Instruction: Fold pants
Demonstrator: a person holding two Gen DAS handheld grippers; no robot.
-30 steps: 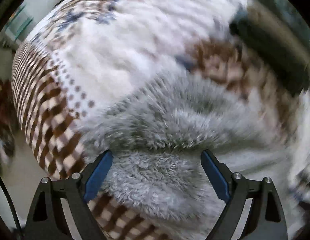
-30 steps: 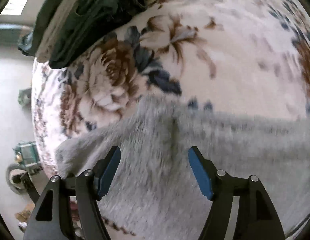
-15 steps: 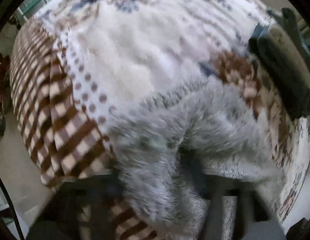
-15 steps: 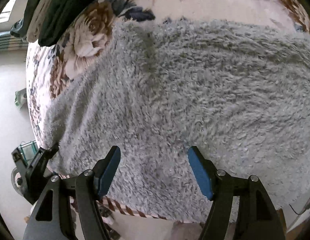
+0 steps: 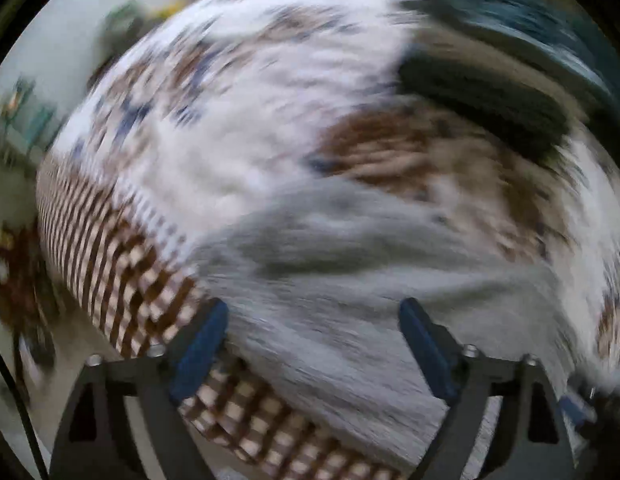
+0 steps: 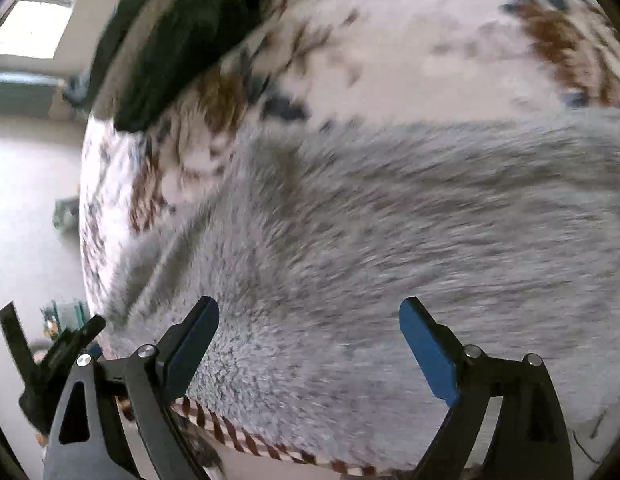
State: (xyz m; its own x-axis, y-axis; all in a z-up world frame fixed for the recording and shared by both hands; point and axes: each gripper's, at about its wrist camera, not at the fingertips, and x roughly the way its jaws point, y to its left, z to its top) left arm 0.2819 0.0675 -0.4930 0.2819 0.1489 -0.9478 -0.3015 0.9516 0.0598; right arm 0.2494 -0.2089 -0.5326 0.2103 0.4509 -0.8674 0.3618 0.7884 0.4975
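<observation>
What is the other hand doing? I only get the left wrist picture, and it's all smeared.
Observer: The right gripper hangs open over the fluffy grey fleece pants. Its blue-padded fingers are apart, with nothing between them.
Operator: Do the pants run far on that side?
Observer: Yes. In the right wrist view the grey fleece reaches the right edge, lying on the white floral plush blanket.
Operator: Anything beyond the blanket?
Observer: A bright window shows top left, past a pile of dark green folded clothes.
</observation>
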